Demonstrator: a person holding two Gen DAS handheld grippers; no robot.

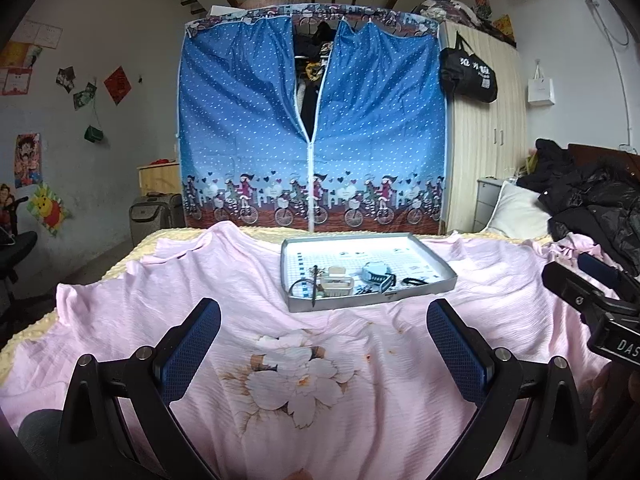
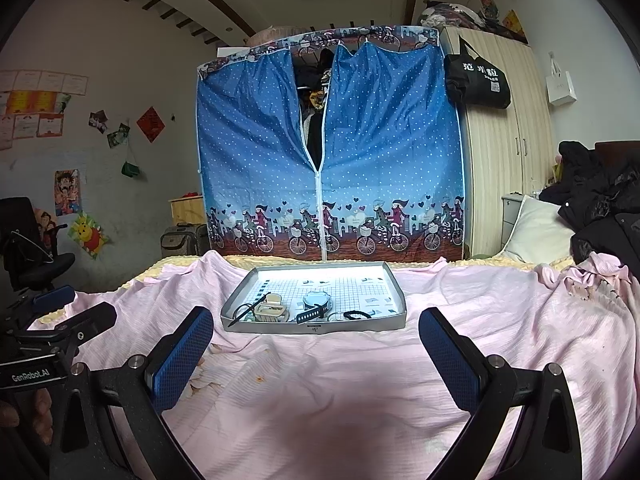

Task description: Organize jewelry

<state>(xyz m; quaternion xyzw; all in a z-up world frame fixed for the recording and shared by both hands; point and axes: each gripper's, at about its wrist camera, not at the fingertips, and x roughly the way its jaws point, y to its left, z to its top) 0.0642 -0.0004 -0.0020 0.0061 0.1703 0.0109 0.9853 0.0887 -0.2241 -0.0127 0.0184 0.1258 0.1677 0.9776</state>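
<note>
Right wrist view: shallow grey tray (image 2: 394,294) with a grid-printed floor sits on the pink bedspread (image 2: 360,380), well ahead of both tools, and all the pieces lie inside it, bunched along its near wall. Left to right: a dark pointed stick (image 2: 248,312) leaning over the near-left corner with a thin dark loop beside it, a small pale slotted box (image 2: 272,311), a pale-blue watch (image 2: 316,300) with its dark perforated strap (image 2: 314,314) trailing toward the near wall, a black ring-shaped band (image 2: 357,314). Small metallic bits show near the watch in the left wrist view, too fine to identify, possibly earrings or a chain. Far half of the tray floor is bare, so there is space to spread and sort; the slotted box is presumably the holder for the small items. Tray walls keep loose pieces off the soft, wrinkled cloth, where they would sink into folds. Right gripper (image 2: 316,354): blue-padded jaws spread wide, nothing between them, hanging above the bedspread short of the tray, roughly centred on it. Left gripper (image 1: 324,342): likewise wide apart and empty, low over the flower print (image 1: 288,384), tray (image 1: 448,276) ahead and slightly to its right. Both tools appear set in a ready stance; judged start of task, nothing sorted yet. Behind the bed, a blue dotted fabric wardrobe (image 2: 260,160)
</note>
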